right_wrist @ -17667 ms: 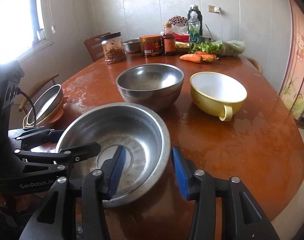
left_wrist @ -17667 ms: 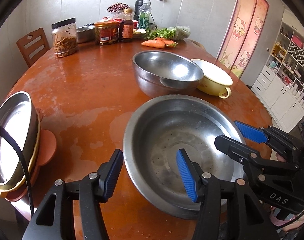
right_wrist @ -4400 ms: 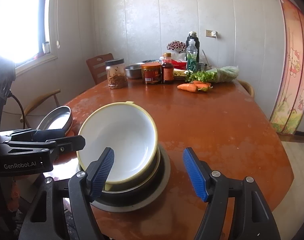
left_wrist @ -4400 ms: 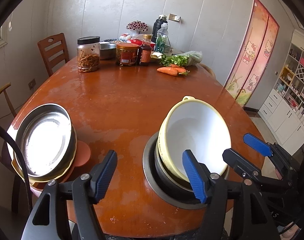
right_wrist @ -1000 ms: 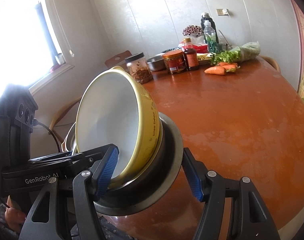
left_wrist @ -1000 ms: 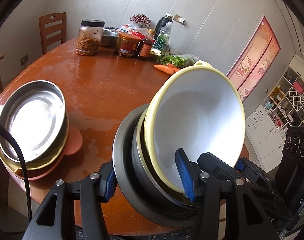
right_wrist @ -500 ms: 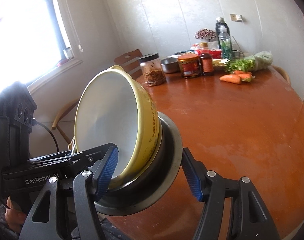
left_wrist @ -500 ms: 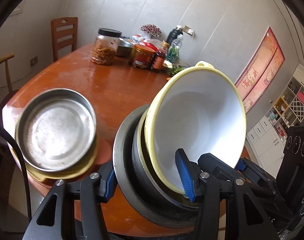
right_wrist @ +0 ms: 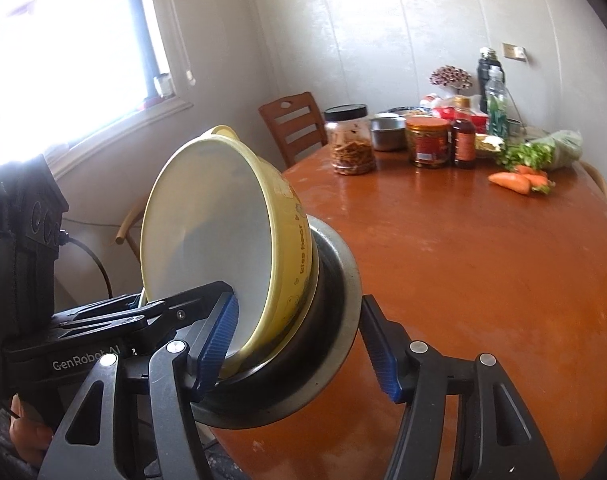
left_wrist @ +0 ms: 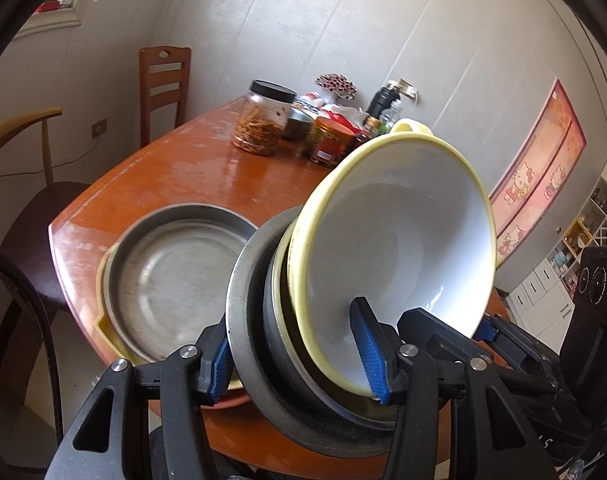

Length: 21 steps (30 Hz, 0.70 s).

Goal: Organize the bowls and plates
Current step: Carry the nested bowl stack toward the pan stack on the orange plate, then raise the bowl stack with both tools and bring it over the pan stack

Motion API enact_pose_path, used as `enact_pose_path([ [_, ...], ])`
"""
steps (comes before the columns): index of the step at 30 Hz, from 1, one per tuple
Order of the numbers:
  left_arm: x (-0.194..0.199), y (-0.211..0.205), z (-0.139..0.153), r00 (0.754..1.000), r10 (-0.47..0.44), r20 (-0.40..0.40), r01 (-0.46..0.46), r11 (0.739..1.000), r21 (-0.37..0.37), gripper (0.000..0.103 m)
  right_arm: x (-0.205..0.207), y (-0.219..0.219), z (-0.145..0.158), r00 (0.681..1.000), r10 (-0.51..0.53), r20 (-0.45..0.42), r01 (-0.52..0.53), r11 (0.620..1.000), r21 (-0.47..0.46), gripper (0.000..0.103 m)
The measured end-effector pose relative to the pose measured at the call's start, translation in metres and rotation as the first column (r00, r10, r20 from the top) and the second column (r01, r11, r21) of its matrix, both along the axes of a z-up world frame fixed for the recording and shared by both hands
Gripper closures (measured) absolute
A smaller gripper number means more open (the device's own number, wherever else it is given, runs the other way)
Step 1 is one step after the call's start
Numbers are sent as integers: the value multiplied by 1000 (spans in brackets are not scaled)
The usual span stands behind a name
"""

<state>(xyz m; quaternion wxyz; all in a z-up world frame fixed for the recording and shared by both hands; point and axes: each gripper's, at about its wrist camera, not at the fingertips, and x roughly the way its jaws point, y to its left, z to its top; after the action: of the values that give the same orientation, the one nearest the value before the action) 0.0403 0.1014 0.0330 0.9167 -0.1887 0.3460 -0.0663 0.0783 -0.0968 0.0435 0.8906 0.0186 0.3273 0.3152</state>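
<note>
A pale yellow bowl (left_wrist: pixel 395 248) with a white inside nests in grey steel bowls (left_wrist: pixel 255 320) above a glossy orange-brown surface (right_wrist: pixel 483 264). Black grippers carry ribbed blue pads (left_wrist: pixel 367 352); orange carrots (right_wrist: pixel 517 180) lie beyond.

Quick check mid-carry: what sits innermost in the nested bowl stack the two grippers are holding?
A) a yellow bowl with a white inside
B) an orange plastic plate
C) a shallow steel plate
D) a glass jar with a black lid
A: the yellow bowl with a white inside sits nested in the steel bowls, clamped by the left gripper and the right gripper.
</note>
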Motion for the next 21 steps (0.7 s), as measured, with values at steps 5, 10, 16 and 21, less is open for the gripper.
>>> enact_pose_path([
  [5, 1, 20, -4, 1000, 23, -5, -23, 1000, -17, 50, 5, 24, -2, 1000, 27, 3, -27, 1000, -16, 39],
  [10, 2, 37, -4, 999, 49, -2, -49, 999, -15, 50, 10, 43, -3, 999, 46, 7, -46, 999, -21, 39],
  [16, 3, 51, -2, 997, 80, -6, -80, 997, 4, 50, 14, 61, -1, 997, 70, 19, -69, 997, -43, 39],
  [21, 8, 60, -1, 996, 85, 0, -85, 996, -11, 51, 18, 73, -1, 995, 101, 28, -100, 995, -30, 48],
])
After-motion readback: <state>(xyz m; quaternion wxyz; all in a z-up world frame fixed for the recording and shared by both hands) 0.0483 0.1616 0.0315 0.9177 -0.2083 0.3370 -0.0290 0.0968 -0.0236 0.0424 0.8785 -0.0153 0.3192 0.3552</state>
